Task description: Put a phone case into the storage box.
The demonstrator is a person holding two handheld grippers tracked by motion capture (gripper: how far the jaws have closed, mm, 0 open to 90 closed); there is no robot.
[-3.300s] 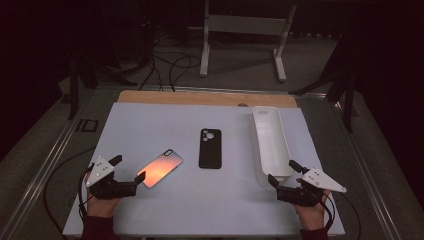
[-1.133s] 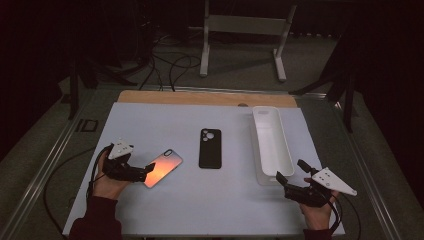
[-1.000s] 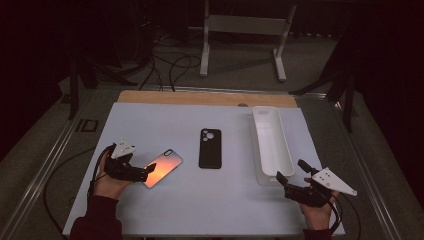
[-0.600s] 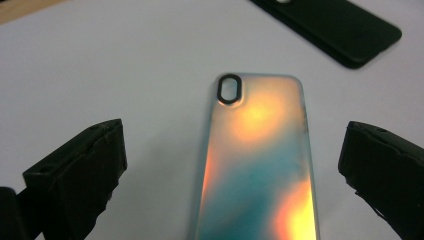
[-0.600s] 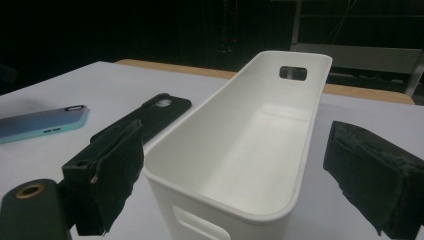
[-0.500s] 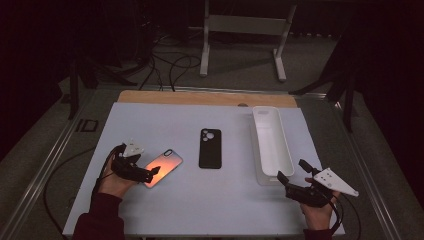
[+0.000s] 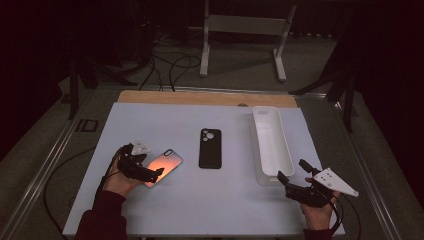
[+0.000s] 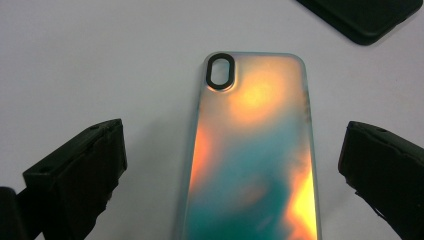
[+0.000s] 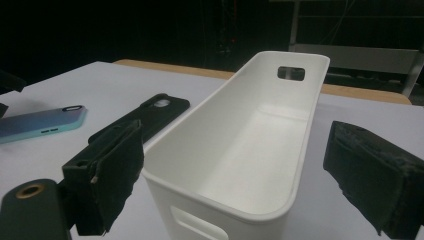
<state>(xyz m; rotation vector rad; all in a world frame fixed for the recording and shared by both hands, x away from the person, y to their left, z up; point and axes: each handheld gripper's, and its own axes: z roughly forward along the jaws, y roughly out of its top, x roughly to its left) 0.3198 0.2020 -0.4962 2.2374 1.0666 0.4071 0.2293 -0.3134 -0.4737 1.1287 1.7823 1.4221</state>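
An iridescent orange-teal phone case [image 7: 165,166] [image 8: 255,150] [image 9: 40,123] lies flat on the white table top at the left. My left gripper [image 7: 154,171] [image 8: 235,175] is open, its jaws standing either side of the case's near end without touching it. A black phone case [image 7: 210,148] [image 8: 365,15] [image 9: 145,117] lies in the middle. A long white bin [image 7: 272,145] [image 9: 240,145] stands empty at the right. My right gripper [image 7: 292,175] [image 9: 235,180] is open, low near the bin's near end.
The white table top [image 7: 165,120] has a wooden strip [image 7: 200,97] along its far edge. Cables [image 7: 170,65] and a metal stand [image 7: 245,30] lie on the floor beyond. A small dark object [image 7: 86,125] sits off the table's left edge.
My left gripper has moved right and forward over the iridescent case, so its jaws now straddle the near end. The right gripper has barely moved.
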